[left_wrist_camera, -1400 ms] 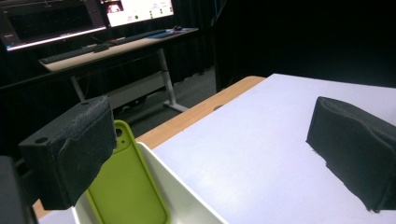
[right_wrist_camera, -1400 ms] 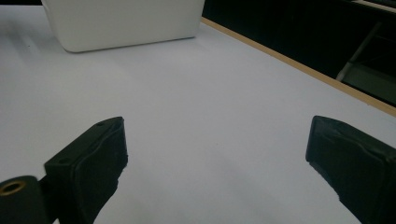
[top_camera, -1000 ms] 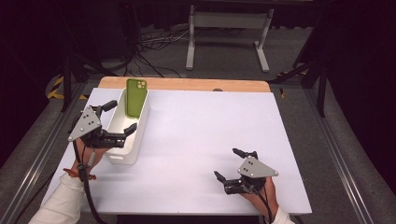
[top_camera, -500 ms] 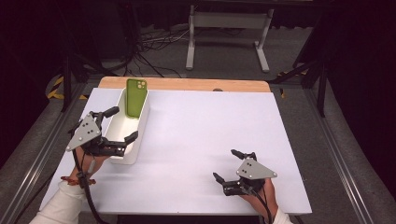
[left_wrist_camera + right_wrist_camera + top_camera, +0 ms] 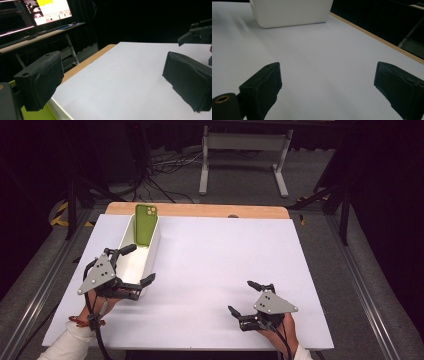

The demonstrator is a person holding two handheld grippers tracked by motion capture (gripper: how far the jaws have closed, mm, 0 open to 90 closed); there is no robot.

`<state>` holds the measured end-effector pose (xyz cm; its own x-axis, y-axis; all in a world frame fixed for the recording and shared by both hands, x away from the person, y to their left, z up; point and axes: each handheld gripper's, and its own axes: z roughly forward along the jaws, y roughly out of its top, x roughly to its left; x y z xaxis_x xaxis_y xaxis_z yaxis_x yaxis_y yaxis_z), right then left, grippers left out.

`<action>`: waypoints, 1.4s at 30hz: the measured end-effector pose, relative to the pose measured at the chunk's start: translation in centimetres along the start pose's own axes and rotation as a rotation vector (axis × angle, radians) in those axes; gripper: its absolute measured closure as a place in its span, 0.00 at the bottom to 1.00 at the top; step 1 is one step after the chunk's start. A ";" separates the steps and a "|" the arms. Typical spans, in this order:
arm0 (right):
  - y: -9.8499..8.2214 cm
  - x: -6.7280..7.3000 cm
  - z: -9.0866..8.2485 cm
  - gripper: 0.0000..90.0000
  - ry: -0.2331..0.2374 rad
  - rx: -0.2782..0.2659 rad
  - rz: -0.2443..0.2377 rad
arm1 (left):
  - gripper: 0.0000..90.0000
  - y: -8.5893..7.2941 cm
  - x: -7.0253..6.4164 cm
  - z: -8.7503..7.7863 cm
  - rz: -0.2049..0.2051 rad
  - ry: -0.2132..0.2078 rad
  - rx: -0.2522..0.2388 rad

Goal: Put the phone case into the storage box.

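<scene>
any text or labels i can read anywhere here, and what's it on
None can be read.
Monitor behind the table, left gripper view: yellow and white panels with lines of text, too blurred to read.
Green phone in the white bin: no legible marking.

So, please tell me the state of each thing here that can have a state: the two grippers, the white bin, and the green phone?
Left gripper: open, jaws astride the bin's near end.
Right gripper: open, holding nothing, low over the table.
White bin: upright on the table.
Green phone: inside the bin, leaning against its far end.
</scene>
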<state>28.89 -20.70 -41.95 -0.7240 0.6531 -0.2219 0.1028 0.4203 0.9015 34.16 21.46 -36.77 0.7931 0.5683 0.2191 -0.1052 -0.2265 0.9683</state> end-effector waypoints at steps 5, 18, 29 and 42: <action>0.1 0.1 -0.1 0.09 0.002 0.000 -0.005 | 0.04 -0.1 -0.7 0.0 0.003 -0.014 0.004; 0.5 0.5 -0.4 0.09 0.006 -0.021 -0.012 | 0.04 -0.8 -2.3 -0.4 0.013 -0.046 -0.011; 0.8 0.7 -0.8 0.07 0.001 -0.045 -0.036 | 0.04 -2.0 -3.7 -0.3 0.012 -0.068 0.023; 0.5 0.2 -1.1 0.11 -0.027 -0.053 -0.020 | 0.04 -3.9 -4.6 -0.6 -0.019 -0.090 0.085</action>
<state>28.06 -21.03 -41.17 -0.7068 0.6618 -0.2499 0.0514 0.4003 0.9149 30.57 20.15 -41.44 0.8453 0.5010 0.1857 -0.0417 -0.2848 0.9577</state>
